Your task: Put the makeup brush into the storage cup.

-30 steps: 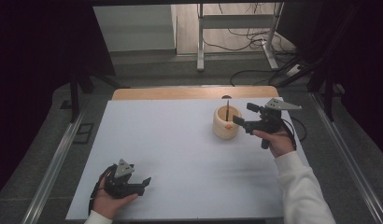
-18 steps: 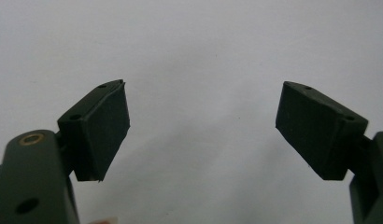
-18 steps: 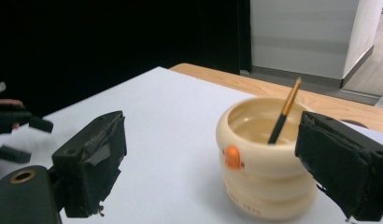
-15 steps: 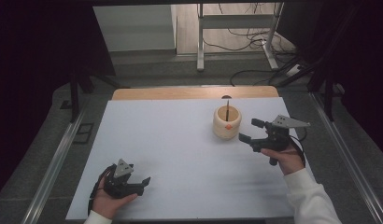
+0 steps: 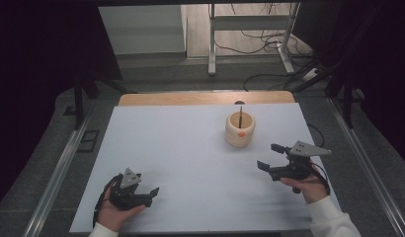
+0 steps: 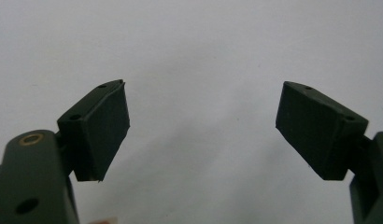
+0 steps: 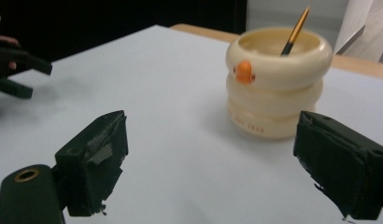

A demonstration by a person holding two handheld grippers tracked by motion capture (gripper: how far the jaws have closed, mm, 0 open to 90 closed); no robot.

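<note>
A cream duck-faced pot (image 5: 239, 129) stands upright toward the table's (image 5: 181, 148) far right, a pencil (image 5: 240, 111) leaning in it, tip down. The right tool (image 5: 271, 156) hovers nearby, jaws apart; the left tool (image 5: 153, 194) rests near-left, jaws apart.

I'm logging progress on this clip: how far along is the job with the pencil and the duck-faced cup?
Done, it seems: the pencil stands inside the cream cup, leaning on its rim. In hand: nothing. The right gripper is open and empty, apart from the cup on its near right side. The left gripper is open and empty at the near left of the white table. Left: nothing visible.
</note>
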